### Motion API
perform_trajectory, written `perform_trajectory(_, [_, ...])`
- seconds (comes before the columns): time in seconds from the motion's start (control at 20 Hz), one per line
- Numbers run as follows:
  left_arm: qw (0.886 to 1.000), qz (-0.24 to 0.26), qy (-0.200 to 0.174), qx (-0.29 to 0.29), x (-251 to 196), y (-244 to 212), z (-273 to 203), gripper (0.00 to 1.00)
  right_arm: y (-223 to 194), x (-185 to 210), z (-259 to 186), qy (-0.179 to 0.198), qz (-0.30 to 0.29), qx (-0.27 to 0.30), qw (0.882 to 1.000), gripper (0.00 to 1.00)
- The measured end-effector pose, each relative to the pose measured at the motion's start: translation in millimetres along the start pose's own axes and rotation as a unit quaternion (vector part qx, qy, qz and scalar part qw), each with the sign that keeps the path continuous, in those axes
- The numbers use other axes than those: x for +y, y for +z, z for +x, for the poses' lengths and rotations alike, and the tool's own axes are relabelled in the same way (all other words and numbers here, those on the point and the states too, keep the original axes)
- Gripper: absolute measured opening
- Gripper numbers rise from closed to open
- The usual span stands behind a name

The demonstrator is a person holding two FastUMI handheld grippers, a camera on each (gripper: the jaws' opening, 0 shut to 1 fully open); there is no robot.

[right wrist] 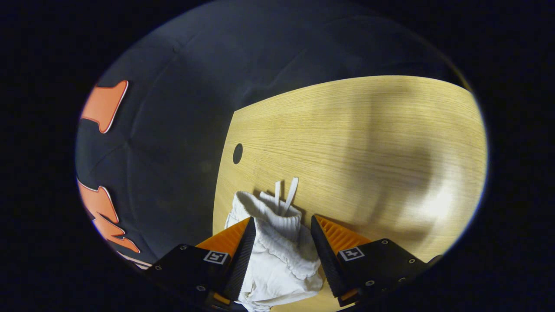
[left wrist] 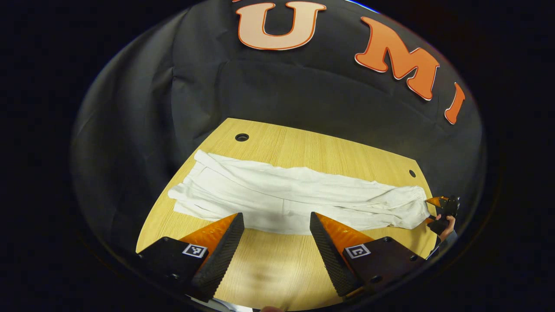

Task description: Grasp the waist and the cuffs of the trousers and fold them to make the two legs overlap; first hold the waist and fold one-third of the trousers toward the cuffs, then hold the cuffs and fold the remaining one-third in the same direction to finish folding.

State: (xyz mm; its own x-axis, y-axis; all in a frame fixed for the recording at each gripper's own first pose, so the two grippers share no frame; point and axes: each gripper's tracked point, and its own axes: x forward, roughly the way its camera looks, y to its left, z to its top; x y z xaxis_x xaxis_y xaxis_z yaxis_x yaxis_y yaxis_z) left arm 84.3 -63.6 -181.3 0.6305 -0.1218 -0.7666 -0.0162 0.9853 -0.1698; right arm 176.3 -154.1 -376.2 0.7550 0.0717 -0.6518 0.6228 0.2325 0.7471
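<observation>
In the right gripper view we see the waist of the trousers bunched between the fingers of the right gripper, its drawstring poking out ahead of the tips. The cloth fills the gap and both fingers seem to touch it, yet whether they truly press on it we cannot tell — the folds hide the contact, and the lower part of the bundle is cut off at the bottom of the view.

In the left gripper view the left gripper hangs with its fingers wide apart and nothing between them; the white trousers lie just ahead of the tips, stretched out flat, cuffs to the far left of the gripper and the waist end off to its right. There, small and warped near the edge, we make out the right gripper and the hand holding it, right against the waist end — its jaws too small to read.

The table is pale wood grain with round holes near its far edge. Behind it hangs the creased black cloth wall. Soft shadows and a bright glare patch fall across the table ahead of the right gripper.
</observation>
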Motion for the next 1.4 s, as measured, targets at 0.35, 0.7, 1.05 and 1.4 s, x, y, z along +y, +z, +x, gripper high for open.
perform_trajectory(0.35, [1.000,-0.020,0.011,0.012,-1.2,-10.9,1.3,0.99,-2.6,-13.9,2.4,0.017,-0.009,0.013,1.000,0.23])
perform_trajectory(0.7, [1.000,-0.028,-0.002,0.012,-3.3,-13.7,1.0,0.99,-10.2,41.4,-31.3,0.125,-0.014,0.024,0.992,0.10])
perform_trajectory(1.05, [0.999,-0.035,-0.030,0.010,-3.4,-13.5,5.2,1.00,-52.0,87.5,-74.2,0.176,-0.027,0.051,0.983,0.10])
perform_trajectory(1.4, [0.999,-0.037,-0.033,0.000,34.6,-10.2,-4.6,1.00,-114.4,146.2,-112.8,0.222,-0.058,0.073,0.970,0.10])
